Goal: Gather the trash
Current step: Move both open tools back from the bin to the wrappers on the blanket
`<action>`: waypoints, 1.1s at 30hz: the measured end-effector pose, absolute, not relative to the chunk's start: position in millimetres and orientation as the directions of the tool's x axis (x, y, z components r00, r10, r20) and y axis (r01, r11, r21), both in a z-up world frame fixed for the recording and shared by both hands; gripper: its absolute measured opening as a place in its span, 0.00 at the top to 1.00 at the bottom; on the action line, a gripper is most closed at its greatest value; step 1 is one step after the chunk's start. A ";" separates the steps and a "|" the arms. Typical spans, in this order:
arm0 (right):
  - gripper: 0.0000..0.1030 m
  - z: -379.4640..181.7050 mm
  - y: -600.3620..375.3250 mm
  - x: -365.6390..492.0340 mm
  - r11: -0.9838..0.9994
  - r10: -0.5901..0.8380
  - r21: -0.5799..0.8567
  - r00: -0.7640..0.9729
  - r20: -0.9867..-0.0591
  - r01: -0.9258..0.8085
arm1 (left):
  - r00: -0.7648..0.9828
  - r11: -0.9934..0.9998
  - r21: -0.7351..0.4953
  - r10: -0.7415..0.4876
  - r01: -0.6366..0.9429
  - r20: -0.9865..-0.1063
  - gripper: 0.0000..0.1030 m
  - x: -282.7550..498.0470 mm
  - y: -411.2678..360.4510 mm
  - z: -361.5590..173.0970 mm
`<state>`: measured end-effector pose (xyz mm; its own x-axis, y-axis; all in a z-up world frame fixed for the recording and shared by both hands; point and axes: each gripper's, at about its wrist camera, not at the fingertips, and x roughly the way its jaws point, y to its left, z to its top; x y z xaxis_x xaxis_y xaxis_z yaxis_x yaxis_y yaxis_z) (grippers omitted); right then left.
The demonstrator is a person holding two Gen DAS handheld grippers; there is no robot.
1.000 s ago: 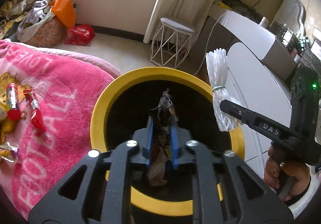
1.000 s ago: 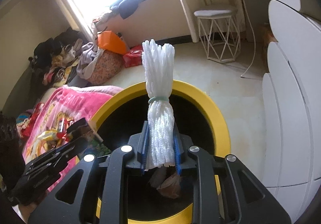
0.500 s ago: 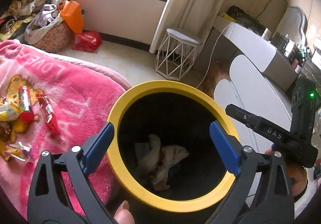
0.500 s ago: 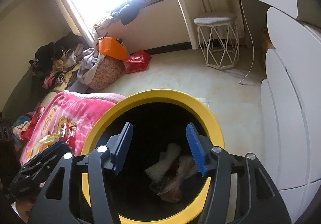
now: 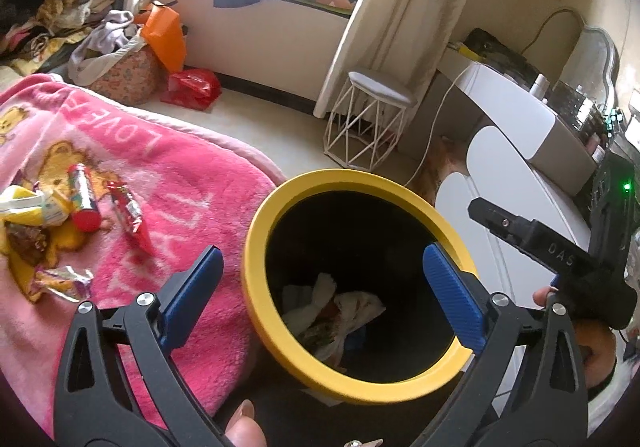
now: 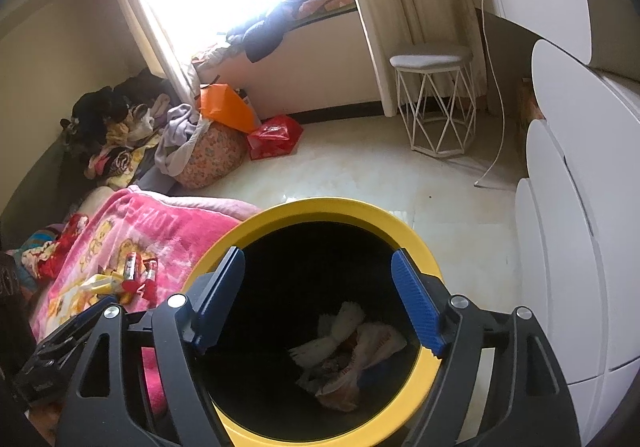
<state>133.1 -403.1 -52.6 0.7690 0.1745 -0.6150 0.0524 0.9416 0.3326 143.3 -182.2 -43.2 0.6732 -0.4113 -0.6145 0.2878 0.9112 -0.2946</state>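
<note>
Both grippers hang over the yellow-rimmed bin (image 5: pixel 256 247), which serves as landmark throughout. Left gripper (image 5: pixel 320 287): jaws spread as wide as they go and opening, nothing between the blue pads; through the gap only the bin mouth shows. Right gripper (image 6: pixel 318 301): jaws parted and opening, nothing between them either; it sits just above the near rim, pointing down into the bin. Bin contents, at the bottom: a white netted foam sleeve (image 6: pixel 340 327), crumpled plastic bag (image 6: pixel 372 343) and wrapper scraps touching one another, heaped toward the near-right side of the floor. Judgement: the drop step is complete for both hands; neither carries anything, so the cycle sits at release and turn-back. Remaining trash lies left of the bin on the pink blanket (image 5: pixel 180 187): a red wrapper (image 5: pixel 128 215) nearest the bin, a small red-capped tube (image 5: pixel 82 203) just beyond it, a yellow wrapper (image 5: pixel 24 207) and a silver foil wrapper (image 5: pixel 64 281) farther left, well apart from the rim. Task looks partly done, several pieces still out. Next move, as I read it: swing the left gripper away from the bin toward the blanket, jaws kept wide, and come down over the red wrapper along its long axis. The plush pile may snag the pads, and the thin wrapper will likely need a low, flat pinch. The right gripper would have to cross over the bin to reach the same cluster; cannot tell whether further litter lies right of the bin.
</note>
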 end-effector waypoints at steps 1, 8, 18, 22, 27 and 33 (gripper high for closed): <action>0.29 -51.3 -402.4 132.8 0.942 0.174 0.331 0.770 -0.613 0.051 | 0.676 0.914 -0.290 -0.405 0.284 -0.615 0.11 142.8 -181.3 -42.3; 0.24 -43.8 -391.4 128.6 0.946 0.178 0.323 0.782 -0.598 0.033 | 0.707 0.925 -0.264 -0.380 0.274 -0.596 0.11 134.9 -170.6 -32.1; 0.19 -34.8 -372.8 124.2 0.955 0.173 0.297 0.789 -0.589 0.013 | 0.743 0.933 -0.247 -0.358 0.262 -0.566 0.11 126.4 -152.3 -22.9; 0.16 -32.7 -370.6 123.0 0.954 0.170 0.299 0.794 -0.583 0.016 | 0.751 0.933 -0.257 -0.355 0.251 -0.556 0.11 123.2 -143.7 -20.2; 0.15 -30.3 -366.0 123.6 0.953 0.167 0.303 0.796 -0.582 0.021 | 0.759 0.934 -0.269 -0.349 0.235 -0.550 0.11 121.9 -133.4 -19.8; 0.12 -24.4 -353.3 118.8 0.966 0.129 0.259 0.815 -0.566 0.027 | 0.776 0.936 -0.279 -0.338 0.216 -0.532 0.11 120.3 -119.8 -15.0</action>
